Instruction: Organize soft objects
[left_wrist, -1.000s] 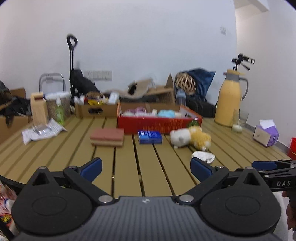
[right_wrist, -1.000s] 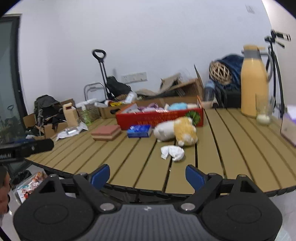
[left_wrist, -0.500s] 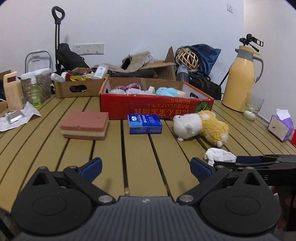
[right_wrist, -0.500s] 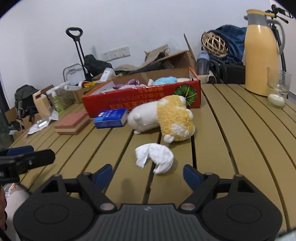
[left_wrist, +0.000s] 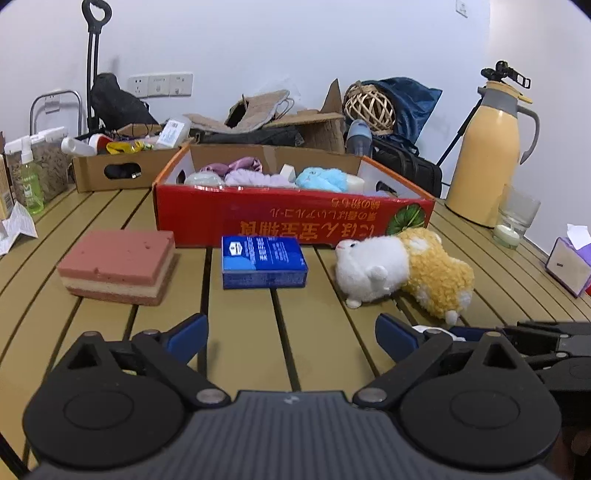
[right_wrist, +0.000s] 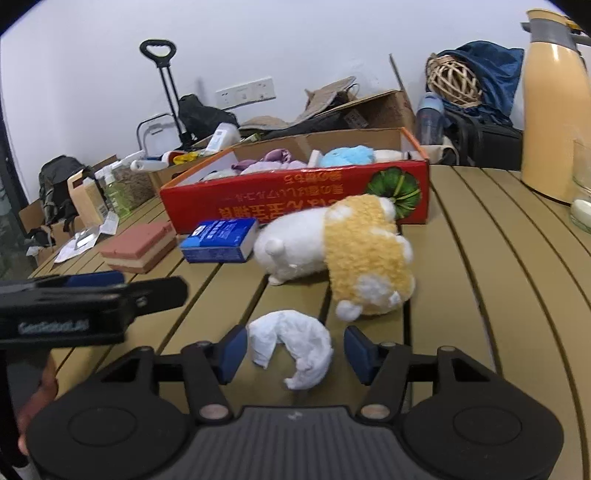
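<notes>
A crumpled white cloth (right_wrist: 293, 347) lies on the slatted table between the open fingers of my right gripper (right_wrist: 295, 350), which do not touch it. A white and yellow plush toy (right_wrist: 340, 251) lies just beyond it; it also shows in the left wrist view (left_wrist: 402, 271). A red cardboard box (left_wrist: 291, 218) holding several soft items stands behind. A pink layered sponge (left_wrist: 118, 266) and a blue packet (left_wrist: 263, 261) lie in front of the box. My left gripper (left_wrist: 291, 332) is open and empty above the table, facing the blue packet.
A yellow thermos (left_wrist: 487, 155), a glass (left_wrist: 517, 221) and a tissue box (left_wrist: 570, 260) stand at the right. A brown box of bottles (left_wrist: 122, 166) and a green bottle (left_wrist: 29, 184) stand at the back left. Bags and cardboard lie behind the red box.
Both grippers have moved forward over the table toward the objects. My right gripper has come down around the white cloth and its fingers have narrowed. The left stays open.
</notes>
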